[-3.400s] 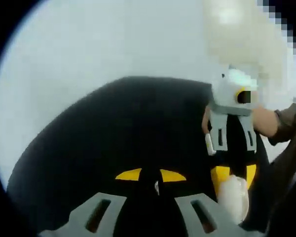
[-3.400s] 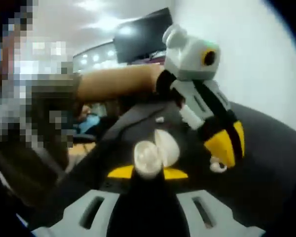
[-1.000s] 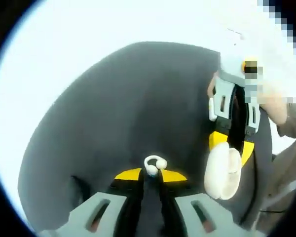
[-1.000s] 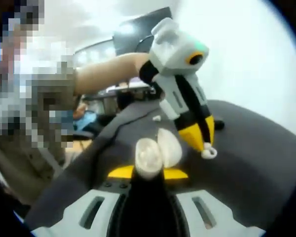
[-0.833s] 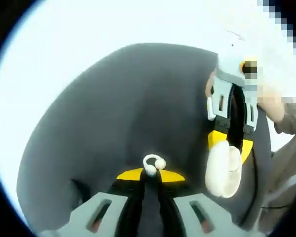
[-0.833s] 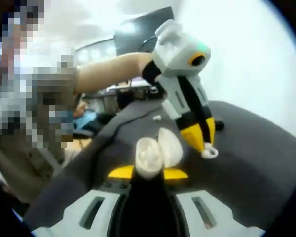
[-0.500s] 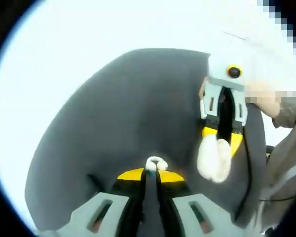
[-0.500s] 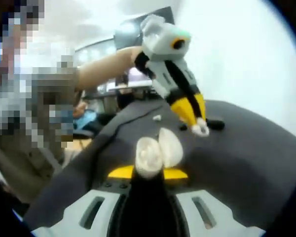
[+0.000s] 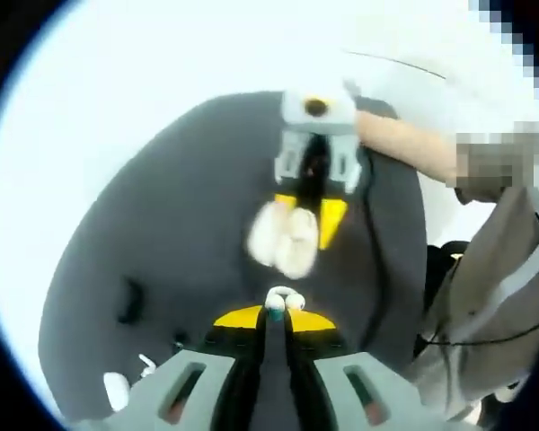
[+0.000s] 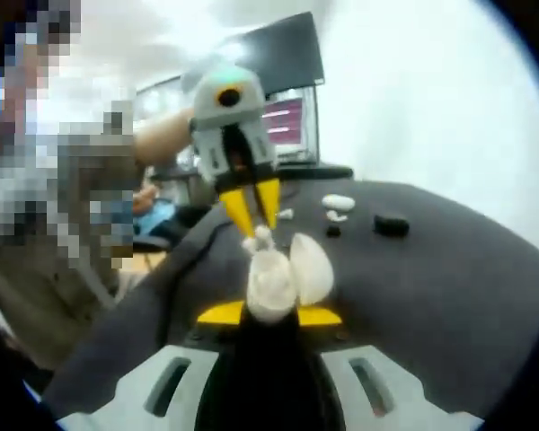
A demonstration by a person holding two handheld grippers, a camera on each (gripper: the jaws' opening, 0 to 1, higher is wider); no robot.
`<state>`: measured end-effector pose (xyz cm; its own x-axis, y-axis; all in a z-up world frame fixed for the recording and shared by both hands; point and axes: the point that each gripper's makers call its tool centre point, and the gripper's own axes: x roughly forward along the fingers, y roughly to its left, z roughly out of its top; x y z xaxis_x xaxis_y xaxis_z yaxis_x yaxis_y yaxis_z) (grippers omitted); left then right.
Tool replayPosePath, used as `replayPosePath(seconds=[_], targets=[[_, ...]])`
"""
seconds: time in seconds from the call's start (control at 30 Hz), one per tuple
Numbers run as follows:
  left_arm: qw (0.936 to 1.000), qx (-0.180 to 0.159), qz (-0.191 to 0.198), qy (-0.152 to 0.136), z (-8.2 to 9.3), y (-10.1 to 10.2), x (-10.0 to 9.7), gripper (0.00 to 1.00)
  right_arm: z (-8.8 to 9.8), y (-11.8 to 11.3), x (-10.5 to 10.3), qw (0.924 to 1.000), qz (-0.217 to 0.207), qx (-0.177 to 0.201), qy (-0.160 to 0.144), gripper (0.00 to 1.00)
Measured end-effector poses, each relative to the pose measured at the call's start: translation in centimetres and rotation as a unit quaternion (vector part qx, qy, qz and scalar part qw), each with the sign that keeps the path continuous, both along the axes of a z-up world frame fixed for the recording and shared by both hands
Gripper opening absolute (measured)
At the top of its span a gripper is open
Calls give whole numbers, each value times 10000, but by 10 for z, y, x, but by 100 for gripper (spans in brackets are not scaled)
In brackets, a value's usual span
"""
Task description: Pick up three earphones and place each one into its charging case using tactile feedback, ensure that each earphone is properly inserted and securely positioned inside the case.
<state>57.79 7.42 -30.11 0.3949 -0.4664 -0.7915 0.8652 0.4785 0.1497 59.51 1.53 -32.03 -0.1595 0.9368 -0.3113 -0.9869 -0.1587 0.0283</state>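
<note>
My right hand-held gripper (image 10: pixel 269 316) pinches the open white charging case (image 10: pixel 286 274), lid tipped back. My left hand-held gripper (image 10: pixel 254 232) pinches a white earphone (image 9: pixel 284 300) between its yellow tips, right at the case's mouth; I cannot tell if it is seated. Farther off on the dark desk (image 10: pixel 449 296) lie another white case (image 10: pixel 338 203) and a small black object (image 10: pixel 391 224).

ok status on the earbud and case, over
Left tongs shut on earbud, right at the case mouth. Right tongs shut on open case. Earbud not seated yet. Nothing between them.
</note>
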Motion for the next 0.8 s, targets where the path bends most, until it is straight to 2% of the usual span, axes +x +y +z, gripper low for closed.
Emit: replayPosePath(seconds=[0.1, 0.17, 0.27, 0.3, 0.4, 0.47, 0.5, 0.57, 0.63, 0.7, 0.73, 0.8], targets=[[9999, -100, 22, -78, 5, 0, -5, 7, 0, 0, 0, 10000, 2, -1, 3, 21], [9998, -54, 42, -165, 10, 4, -6, 7, 0, 0, 0, 10000, 1, -2, -4, 21], [9979, 454, 77, -458, 17, 22, -4, 7, 0, 0, 1, 10000, 1, 0, -11, 21], [9954, 706, 114, -631, 20, 30, -1, 7, 0, 0, 1, 10000, 1, -1, -8, 21], [9821, 1505, 144, -1124, 25, 48, 3, 7, 0, 0, 1, 10000, 5, -3, 1, 21], [9775, 1727, 60, -1211, 20, 46, -2, 7, 0, 0, 2, 10000, 4, -3, -3, 21], [9783, 1704, 49, -1175, 16, 42, -6, 7, 0, 0, 2, 10000, 1, -3, -2, 21], [9761, 1841, -86, -1149, 10, 37, -11, 7, 0, 0, 2, 10000, -3, -3, -9, 21], [9737, 1943, -183, -1173, 8, 34, -12, 7, 0, 0, 2, 10000, -7, 0, -25, 21], [9741, 1936, -217, -1152, 8, 31, -14, 7, 0, 0, 2, 10000, -8, 1, -20, 21], [9771, 1804, -255, -1102, 8, 26, -15, 7, 0, 0, 2, 10000, -8, 1, -24, 21], [9867, 1312, -311, -913, 10, 12, -21, 8, 0, 0, 2, 10000, -6, 1, -23, 21]])
